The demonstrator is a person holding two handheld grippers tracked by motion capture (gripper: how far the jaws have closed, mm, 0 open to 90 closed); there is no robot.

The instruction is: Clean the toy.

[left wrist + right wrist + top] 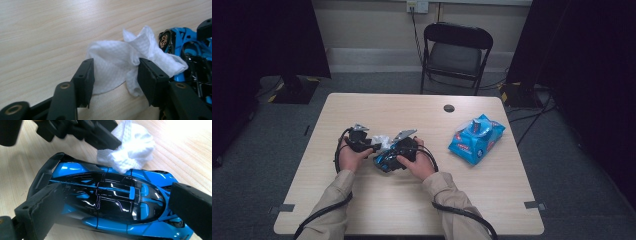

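1. The white wipe (pixel 117 65) lies bunched between the jaws of the left gripper (pixel 113 75). The right-hand jaw of that view presses into its folds, while the other jaw stands just beside its edge; the jaws are about half open, and I cannot tell whether they truly pinch it.
2. Seen from the right gripper view, one left jaw touches the wipe (pixel 132 147), which rests against the roof edge of the toy car (pixel 110 200).
3. The right gripper (pixel 117 205) has the toy car lengthwise between its jaws. One jaw is at the tail with the wing, the other at the nose; the jaws stand wide and hold it.
4. The wipe is crumpled, with a dimpled weave, and part of it spreads flat on the surface (pixel 50 30).
5. The toy car is glossy blue with black panels and a gold wheel hub.
6. In the high view both hands meet over the toy car (pixel 388 159), mid-surface.
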